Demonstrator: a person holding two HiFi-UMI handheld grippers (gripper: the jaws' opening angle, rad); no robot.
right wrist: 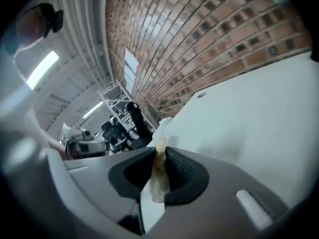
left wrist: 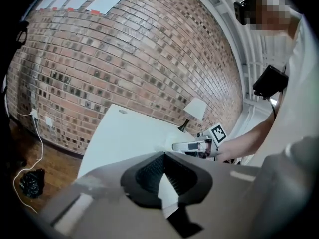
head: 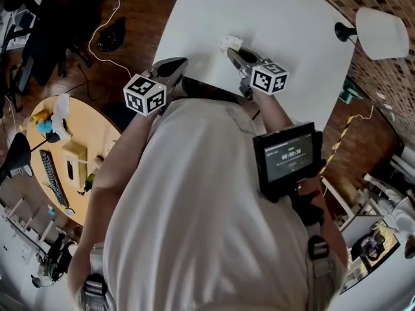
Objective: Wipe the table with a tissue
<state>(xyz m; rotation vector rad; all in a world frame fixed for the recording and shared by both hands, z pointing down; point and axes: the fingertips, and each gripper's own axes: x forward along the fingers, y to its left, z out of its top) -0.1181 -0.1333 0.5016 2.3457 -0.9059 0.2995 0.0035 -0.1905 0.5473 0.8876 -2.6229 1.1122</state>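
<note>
A white table (head: 272, 11) fills the top of the head view. My right gripper (head: 233, 49) reaches over its near part and is shut on a crumpled white tissue (head: 230, 42). In the right gripper view the tissue (right wrist: 160, 156) is pinched between the dark pads, stained yellowish, with a tuft sticking out past the tips above the table (right wrist: 259, 113). My left gripper (head: 174, 65) hovers at the table's near left edge. Its pads meet at the tips with nothing between them (left wrist: 163, 157). The left gripper view also shows the right gripper (left wrist: 187, 146) over the table (left wrist: 124, 133).
A white lamp (head: 382, 32) stands at the table's far right, the same lamp (left wrist: 195, 108) shows before a brick wall. A round wooden table (head: 97, 135) with small items is at left. Cables lie on the dark floor (head: 97, 44). A black screen device (head: 288, 154) hangs on the person.
</note>
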